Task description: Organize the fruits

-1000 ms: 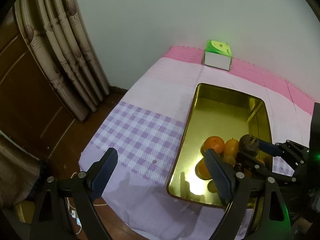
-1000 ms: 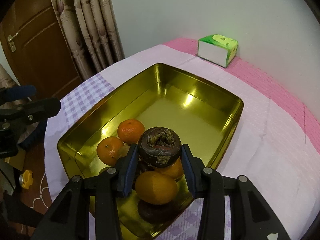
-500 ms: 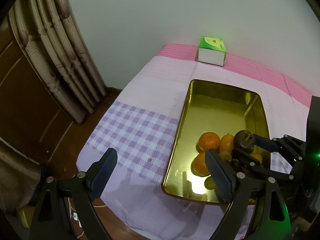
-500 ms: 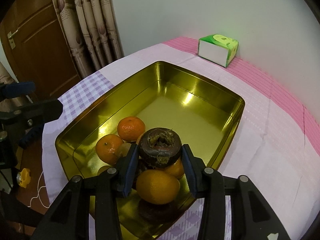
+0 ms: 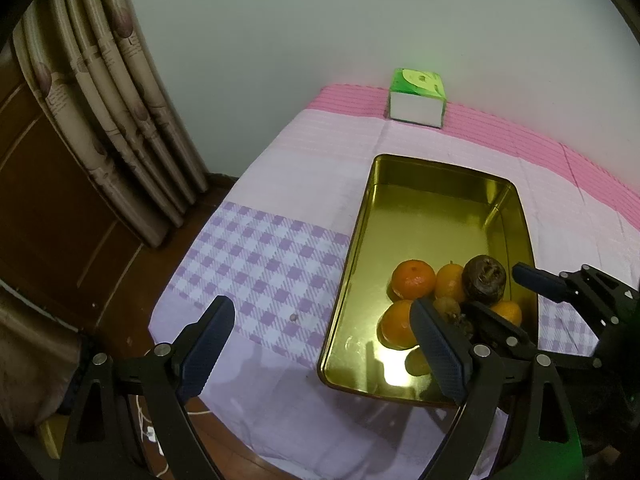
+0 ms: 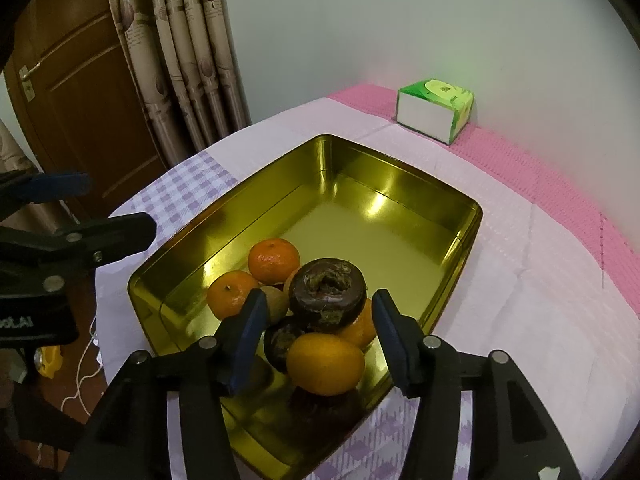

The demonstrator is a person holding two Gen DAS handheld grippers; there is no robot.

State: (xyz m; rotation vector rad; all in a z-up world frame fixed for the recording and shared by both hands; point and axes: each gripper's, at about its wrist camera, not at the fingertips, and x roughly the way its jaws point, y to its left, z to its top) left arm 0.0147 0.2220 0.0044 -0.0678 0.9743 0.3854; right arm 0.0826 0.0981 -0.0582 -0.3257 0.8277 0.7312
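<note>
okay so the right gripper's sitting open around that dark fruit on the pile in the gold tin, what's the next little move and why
Probably draw the right gripper straight back and up, away from the pile. Its jaws stand apart with gaps on both sides of the dark brown round fruit, which rests on the orange citrus fruits inside the shiny gold rectangular tin. Pulling back without swinging sideways should avoid nudging that perched fruit off the pile.

Dim, fisheye-warped, glare on gold tray (image 5: 432,376)

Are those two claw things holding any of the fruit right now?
No. The right gripper has open jaws on either side of the dark fruit, which rests on the pile. The left gripper is open over the tablecloth.
</note>
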